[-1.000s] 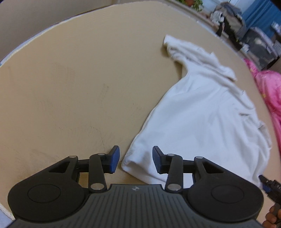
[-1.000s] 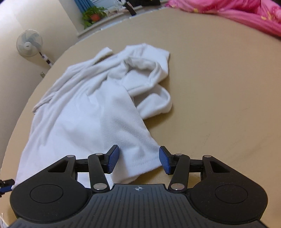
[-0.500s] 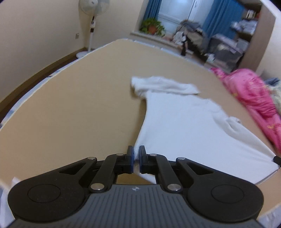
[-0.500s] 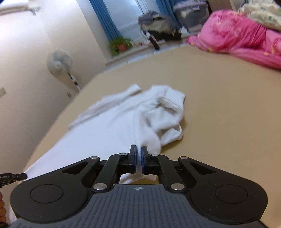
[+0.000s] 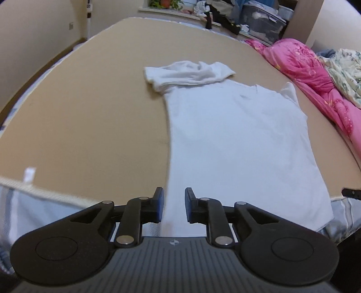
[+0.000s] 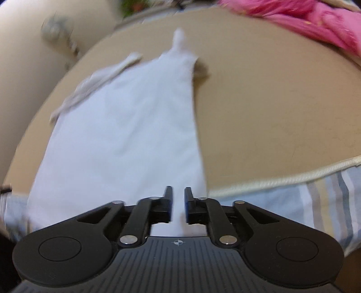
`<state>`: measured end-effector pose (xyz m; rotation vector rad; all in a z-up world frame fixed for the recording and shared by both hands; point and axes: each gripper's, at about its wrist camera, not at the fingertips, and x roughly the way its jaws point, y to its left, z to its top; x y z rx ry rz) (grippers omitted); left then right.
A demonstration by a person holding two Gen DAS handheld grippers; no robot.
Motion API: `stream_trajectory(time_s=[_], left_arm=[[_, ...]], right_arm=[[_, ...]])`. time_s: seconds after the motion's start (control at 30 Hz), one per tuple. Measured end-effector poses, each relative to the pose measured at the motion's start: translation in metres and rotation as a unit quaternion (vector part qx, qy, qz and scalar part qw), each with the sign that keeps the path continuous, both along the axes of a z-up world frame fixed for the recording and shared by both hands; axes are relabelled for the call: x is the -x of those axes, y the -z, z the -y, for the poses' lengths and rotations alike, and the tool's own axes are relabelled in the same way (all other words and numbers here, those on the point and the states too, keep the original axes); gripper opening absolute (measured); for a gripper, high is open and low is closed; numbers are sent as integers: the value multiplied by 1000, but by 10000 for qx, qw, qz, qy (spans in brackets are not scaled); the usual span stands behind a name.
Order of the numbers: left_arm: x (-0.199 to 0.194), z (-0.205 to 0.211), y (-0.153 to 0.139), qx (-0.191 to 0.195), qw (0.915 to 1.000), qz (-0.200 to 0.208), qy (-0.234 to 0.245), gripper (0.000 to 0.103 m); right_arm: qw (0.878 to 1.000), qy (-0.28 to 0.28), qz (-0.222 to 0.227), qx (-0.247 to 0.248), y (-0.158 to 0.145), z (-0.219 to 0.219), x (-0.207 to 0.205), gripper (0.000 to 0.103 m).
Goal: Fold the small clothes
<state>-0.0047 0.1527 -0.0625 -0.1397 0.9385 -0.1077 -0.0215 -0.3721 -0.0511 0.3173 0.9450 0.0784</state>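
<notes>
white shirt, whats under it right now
The white shirt lies flat on the tan mat, its hem overhanging the edge. Anything beneath the fabric is hidden.

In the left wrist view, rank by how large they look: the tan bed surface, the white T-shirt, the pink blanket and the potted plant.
1. tan bed surface
2. white T-shirt
3. pink blanket, partly cut off at the frame edge
4. potted plant, far away and cropped, so its smallness is partly distance

Left claw (image 5: 173,206), right claw (image 6: 178,206): jaws just reopened, narrow gap.
</notes>
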Motion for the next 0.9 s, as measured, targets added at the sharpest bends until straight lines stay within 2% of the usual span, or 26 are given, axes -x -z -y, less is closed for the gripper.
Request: stream_trajectory(time_s=[0.07, 0.13, 0.17, 0.23, 0.3, 0.33, 0.37, 0.43, 0.5, 0.6, 0.67, 0.73, 0.8, 0.87, 0.9], left_arm=[[-13, 20, 4, -24, 9999, -45, 128, 20], [-28, 38, 9, -50, 9996, -185, 189, 20], [-35, 44, 16, -24, 9992, -361, 183, 23], [-54, 49, 33, -102, 9963, -847, 99, 29], [-63, 54, 59, -399, 9876, -1516, -21, 29], [-64, 56, 60, -439, 9881, -1475, -60, 29], [-63, 61, 53, -480, 9905, -1287, -16, 29], [-60, 66, 40, -498, 9950, -865, 77, 30], [-55, 72, 23, -648, 9971, -368, 118, 30], [-54, 72, -11, -745, 9958, 395, 343, 30], [-56, 65, -41, -814, 9910, 994, 385, 35], [-61, 52, -66, -908, 9831, 1530, 431, 41], [-61, 37, -81, -1076, 9742, 1951, 351, 46], [-58, 22, -82, -1176, 9685, 2190, 137, 48], [-57, 12, -76, -1139, 9683, 2221, -83, 48]], right_arm=[[9993, 317, 144, -95, 1, 8, -14, 23], [9989, 391, 183, -156, 5, 10, -31, 24], [9991, 336, 139, -228, 10, 5, -40, 28], [9996, 50, -260, -118, 29, -10, -58, 35], [9934, -284, -968, 537, 53, -30, -72, 35], [9910, -352, -1042, 760, 57, -36, -75, 35], [9920, -330, -932, 791, 51, -39, -76, 36], [9983, -247, -324, 425, 26, -34, -76, 35], [9996, -16, 198, 216, 6, -24, -78, 35], [9952, 473, 837, -189, -11, -4, -91, 35], [9892, 773, 1142, -502, -18, 14, -107, 35], [9824, 1037, 1295, -858, -16, 32, -127, 34], [9745, 1356, 1277, -1250, 9, 48, -147, 34], [9726, 1585, 1031, -1355, 27, 59, -178, 34], [9726, 1666, 888, -1359, 35, 63, -191, 35]])
